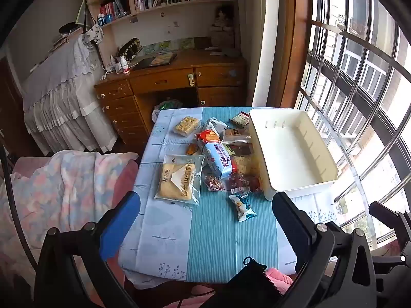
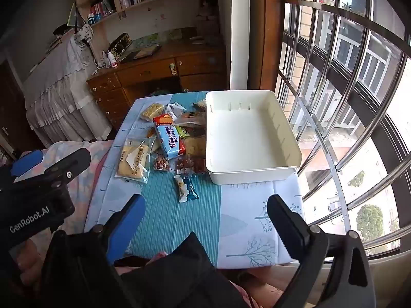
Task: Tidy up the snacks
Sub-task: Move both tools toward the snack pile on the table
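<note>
- From the left wrist camera, we see our left claw (image 1: 205, 210) spread wide with nothing between its fingers, hanging over the near part of the table (image 1: 218, 243), which has a blue patterned cloth.
- The snacks lie in a loose pile at mid-table: a clear bread packet (image 1: 178, 178) on the left, a blue and red biscuit pack (image 1: 217, 154) touching it, a small teal wrapper (image 1: 242, 206) nearest to us, and a clear tray of yellow pieces (image 1: 186, 125) at the far side.
- The white bin (image 1: 316, 154) stands just right of the pile, touching the nearest packets, with no snack inside.
- From the right wrist camera, our right claw (image 2: 205, 211) is likewise spread and grips nothing, above the near table edge.
- Here the bin (image 2: 282, 138) sits ahead and slightly right; the biscuit pack (image 2: 169, 138), bread packet (image 2: 134, 159) and teal wrapper (image 2: 186, 187) lie to its left.
- The left claw (image 2: 48, 163) shows at the left edge, apart from the snacks.
</note>
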`<state>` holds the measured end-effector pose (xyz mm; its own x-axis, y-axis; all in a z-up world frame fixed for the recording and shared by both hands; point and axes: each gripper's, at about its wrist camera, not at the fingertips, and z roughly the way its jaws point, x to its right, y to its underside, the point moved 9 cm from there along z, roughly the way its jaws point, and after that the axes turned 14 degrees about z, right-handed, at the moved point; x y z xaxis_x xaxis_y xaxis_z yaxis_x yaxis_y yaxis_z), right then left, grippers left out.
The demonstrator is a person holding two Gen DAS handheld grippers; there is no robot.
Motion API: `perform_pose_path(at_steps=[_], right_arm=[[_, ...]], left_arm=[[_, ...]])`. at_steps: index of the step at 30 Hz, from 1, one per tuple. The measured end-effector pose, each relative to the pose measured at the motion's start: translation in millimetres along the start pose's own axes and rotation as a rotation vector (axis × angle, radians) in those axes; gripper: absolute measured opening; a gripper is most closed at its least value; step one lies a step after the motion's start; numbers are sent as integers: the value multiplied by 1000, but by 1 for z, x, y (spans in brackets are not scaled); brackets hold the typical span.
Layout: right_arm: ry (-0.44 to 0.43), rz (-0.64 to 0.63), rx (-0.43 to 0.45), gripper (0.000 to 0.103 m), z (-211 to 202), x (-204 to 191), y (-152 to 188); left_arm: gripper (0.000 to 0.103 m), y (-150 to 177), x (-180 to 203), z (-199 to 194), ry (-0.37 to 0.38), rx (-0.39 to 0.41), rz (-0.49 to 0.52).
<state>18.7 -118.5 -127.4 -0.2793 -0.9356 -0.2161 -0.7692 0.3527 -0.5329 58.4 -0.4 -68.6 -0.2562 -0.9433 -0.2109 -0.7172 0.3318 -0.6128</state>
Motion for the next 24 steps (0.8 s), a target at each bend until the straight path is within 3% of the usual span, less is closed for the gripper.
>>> perform_pose_path(at_steps=[24], right_arm=[[-4,-38,-8,97,3,6,-2]], left_arm=[[102,12,9,8,10,-68,-52]])
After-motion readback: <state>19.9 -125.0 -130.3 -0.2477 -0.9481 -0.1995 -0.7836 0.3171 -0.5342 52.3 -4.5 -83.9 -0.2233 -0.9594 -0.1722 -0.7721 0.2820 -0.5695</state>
